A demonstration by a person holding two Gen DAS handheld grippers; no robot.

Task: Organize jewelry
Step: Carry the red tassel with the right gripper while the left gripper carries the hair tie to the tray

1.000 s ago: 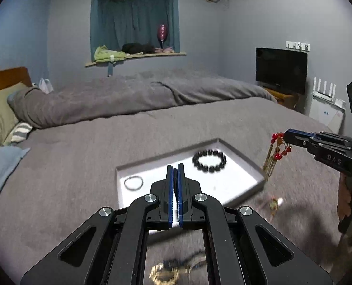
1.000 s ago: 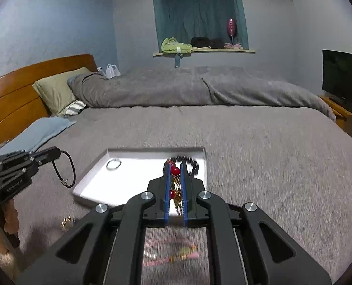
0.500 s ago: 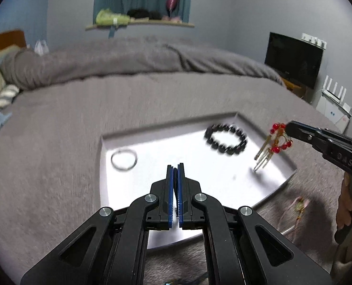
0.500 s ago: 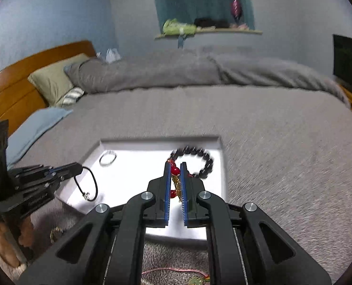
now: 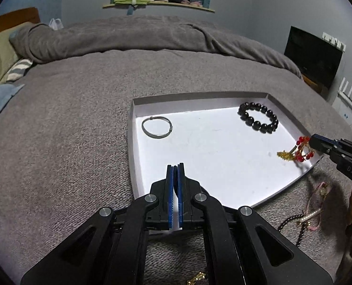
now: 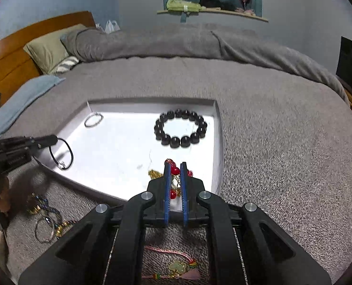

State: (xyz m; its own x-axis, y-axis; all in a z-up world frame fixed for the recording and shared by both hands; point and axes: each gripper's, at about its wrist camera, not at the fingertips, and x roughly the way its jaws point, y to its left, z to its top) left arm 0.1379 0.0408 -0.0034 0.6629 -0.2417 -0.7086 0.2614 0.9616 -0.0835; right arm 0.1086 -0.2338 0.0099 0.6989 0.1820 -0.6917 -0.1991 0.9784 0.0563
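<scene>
Right wrist view: our right gripper (image 6: 175,166) pinches the red-beaded ornament (image 6: 174,171), whose gold tassel already touches the white tray (image 6: 217,142) floor at lower centre; we should lower it fully before letting go. At left, our left gripper (image 6: 53,139) pinches a black cord loop (image 6: 62,154). The ornament's lower half hides between the fingers.

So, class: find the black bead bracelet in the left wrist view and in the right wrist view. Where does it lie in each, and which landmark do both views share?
Left wrist view: black bead bracelet lies right of centre, in the white tray's far right corner.
Right wrist view: black bead bracelet lies at centre, near the tray's far right wall.
Shared landmark: the thin silver bangle in the tray's far left corner.
</scene>
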